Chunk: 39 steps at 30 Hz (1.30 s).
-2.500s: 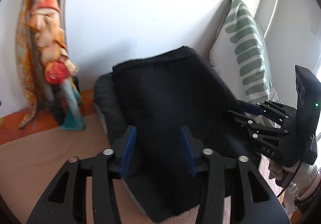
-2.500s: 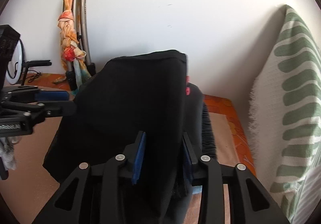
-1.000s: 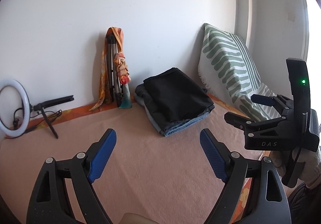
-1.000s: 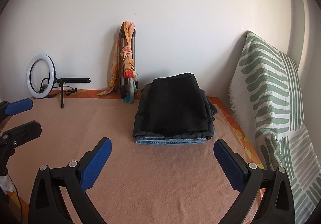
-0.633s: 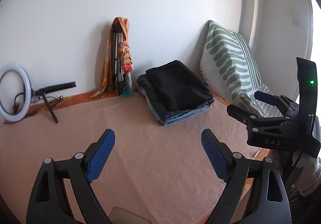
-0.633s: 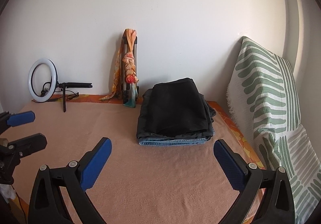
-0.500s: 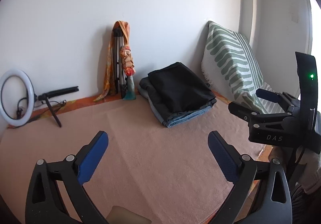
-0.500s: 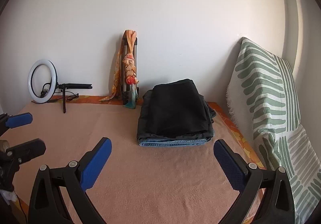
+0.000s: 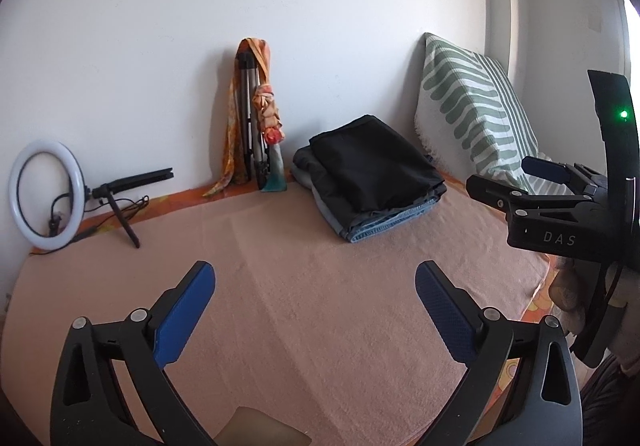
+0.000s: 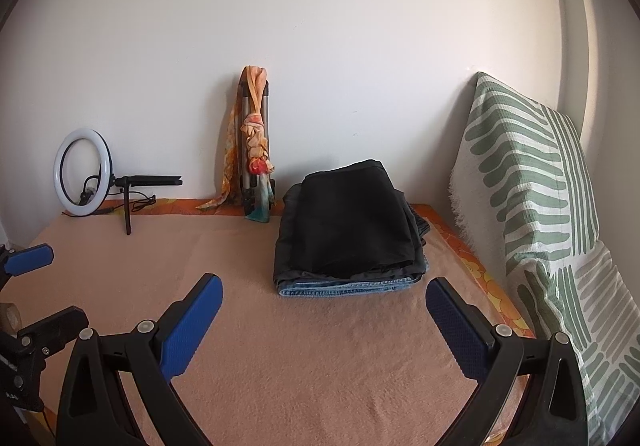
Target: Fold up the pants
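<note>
At the far left, against the wall, your ring light (image 10: 82, 171) stands on its small black stand, its cable trailing onto the orange border of the bed. Your left gripper (image 9: 314, 310) hangs over the peach blanket (image 9: 300, 306) with its blue-padded fingers (image 9: 184, 316) spread wide, holding nothing. Further right, a folded tripod (image 10: 256, 150) wrapped in an orange scarf leans on the wall. Just beside it to the right lie the black pants (image 10: 352, 222), folded flat on top of a stack with dark fabric and folded blue jeans (image 10: 348, 285) under them, at the back of the bed near the wall. Your right gripper (image 10: 320, 320) is also wide open and empty, well short of the stack. At the far right a green-striped pillow (image 10: 528, 182) stands upright near the pile.
</note>
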### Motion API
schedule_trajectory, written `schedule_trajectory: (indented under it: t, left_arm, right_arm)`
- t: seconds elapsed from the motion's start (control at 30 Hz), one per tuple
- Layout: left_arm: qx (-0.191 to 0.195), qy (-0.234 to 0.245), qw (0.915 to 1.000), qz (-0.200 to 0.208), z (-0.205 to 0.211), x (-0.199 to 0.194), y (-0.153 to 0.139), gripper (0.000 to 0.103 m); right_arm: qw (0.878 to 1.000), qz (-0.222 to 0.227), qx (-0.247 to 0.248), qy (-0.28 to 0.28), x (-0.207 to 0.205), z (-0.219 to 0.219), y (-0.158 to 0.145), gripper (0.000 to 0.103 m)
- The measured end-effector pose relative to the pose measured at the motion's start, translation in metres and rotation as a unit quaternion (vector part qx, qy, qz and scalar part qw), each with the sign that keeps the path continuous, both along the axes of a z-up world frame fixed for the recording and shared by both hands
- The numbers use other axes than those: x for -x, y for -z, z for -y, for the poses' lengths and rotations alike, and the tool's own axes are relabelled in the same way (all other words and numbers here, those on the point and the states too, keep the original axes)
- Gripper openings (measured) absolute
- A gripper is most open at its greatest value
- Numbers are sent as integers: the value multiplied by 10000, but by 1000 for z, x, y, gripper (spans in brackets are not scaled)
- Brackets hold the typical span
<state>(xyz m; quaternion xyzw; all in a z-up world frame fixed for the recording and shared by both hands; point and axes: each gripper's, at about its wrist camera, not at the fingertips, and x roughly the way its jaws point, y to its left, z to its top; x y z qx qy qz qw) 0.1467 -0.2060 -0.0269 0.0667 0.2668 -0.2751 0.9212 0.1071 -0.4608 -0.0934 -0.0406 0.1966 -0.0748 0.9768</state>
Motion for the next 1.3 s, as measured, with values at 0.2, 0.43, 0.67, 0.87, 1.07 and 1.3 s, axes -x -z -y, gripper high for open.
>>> schedule_trajectory:
  t: [0.2,0.43,0.67,0.87,1.07,1.3]
  left_arm:
    - [21,0,10000,-43,-1,-1,0,100]
    - [3,-21,10000,-23,-1,0,0,100]
    - [7,-60,10000,3,-2,0,-1,100]
    - [-12,-55,10000,16,-2,-1,0,100]
    - [-48,-45,10000,47,-1,0,0,100]
    - [-91,-76,9999,72,-1,1,1,101]
  right_arm:
    - [10000,6,-40,-16,-1,-2,0,103]
    - [10000,2,-31,-32,-1,-3,1,103]
    - [10000,10,-52,-19,-2,-2,1,103]
    - [10000,8,-61,-15,-1,-1,0,103]
    - [10000,3,-59,-35,0,-2,1,103]
    - [10000,4,-59,-46,-1,-3,1,103]
